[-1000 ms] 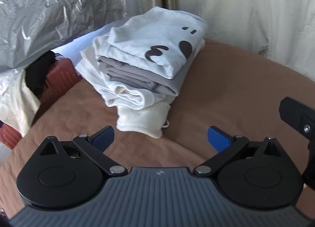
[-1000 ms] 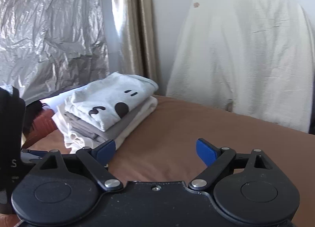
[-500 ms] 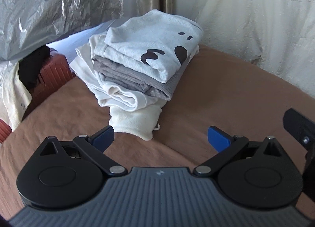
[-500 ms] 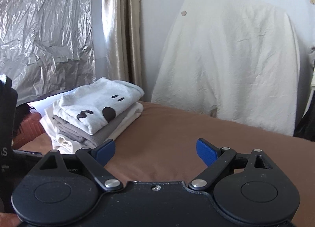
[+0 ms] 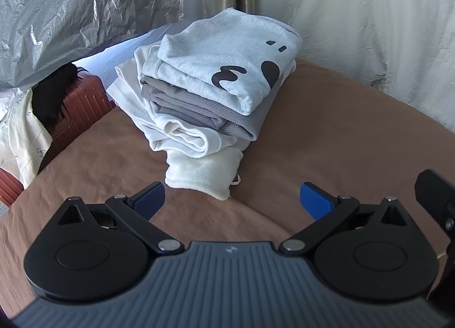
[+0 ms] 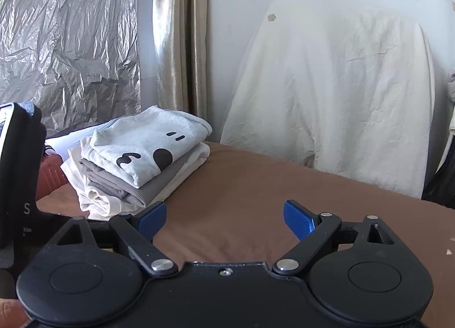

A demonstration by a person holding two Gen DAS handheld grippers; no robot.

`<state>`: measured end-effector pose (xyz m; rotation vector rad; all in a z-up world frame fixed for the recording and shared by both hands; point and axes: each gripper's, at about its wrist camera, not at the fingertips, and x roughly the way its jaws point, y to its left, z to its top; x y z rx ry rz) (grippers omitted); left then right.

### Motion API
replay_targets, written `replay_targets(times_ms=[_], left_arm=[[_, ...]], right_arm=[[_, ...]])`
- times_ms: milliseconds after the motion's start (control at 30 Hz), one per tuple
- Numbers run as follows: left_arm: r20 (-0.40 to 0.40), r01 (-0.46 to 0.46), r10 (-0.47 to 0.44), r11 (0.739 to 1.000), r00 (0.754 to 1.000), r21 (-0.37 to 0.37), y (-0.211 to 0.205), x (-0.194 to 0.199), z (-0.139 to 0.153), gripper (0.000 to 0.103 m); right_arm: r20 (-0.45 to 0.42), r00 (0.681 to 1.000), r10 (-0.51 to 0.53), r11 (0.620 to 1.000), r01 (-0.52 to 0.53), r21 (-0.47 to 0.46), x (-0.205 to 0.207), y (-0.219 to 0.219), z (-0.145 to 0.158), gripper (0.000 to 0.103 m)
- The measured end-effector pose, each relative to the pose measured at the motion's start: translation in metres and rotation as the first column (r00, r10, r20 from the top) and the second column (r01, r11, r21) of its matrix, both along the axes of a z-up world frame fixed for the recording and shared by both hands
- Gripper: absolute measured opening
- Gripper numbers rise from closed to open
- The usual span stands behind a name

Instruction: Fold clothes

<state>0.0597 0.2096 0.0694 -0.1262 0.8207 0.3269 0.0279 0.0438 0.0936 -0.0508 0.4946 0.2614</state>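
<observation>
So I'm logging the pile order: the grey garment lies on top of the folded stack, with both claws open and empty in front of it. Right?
Not quite. The light top with black markings is on top of the stack; the grey garment lies beneath it, as the left wrist view shows. The left claw and right claw are open and empty.

My black grippers carry blue pads; the top folded garment is pale grey with black marks, over a grey one and white ones, on a brown cover.
</observation>
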Motion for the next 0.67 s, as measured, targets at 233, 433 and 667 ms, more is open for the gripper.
replay_targets(times_ms=[233,433,667], left_arm=[[0.000,-0.006,0.006,1.000,1.000,-0.017,0.002,0.000,-0.002,0.103],[0.009,0.010,-0.009,1.000,1.000,-0.013,0.000,-0.001,-0.001,0.103],[0.014,0.025,-0.025,1.000,1.000,0.005,-0.002,-0.002,0.001,0.103]], right_arm=[[-0.019,1.000,-0.004,1.000,0.005,0.021,-0.001,-0.001,-0.002,0.092],[-0.033,0.999,-0.014,1.000,0.014,0.023,0.000,-0.002,-0.003,0.092],[-0.089,0.995,-0.036,0.999,0.038,0.029,0.004,-0.005,-0.010,0.092]])
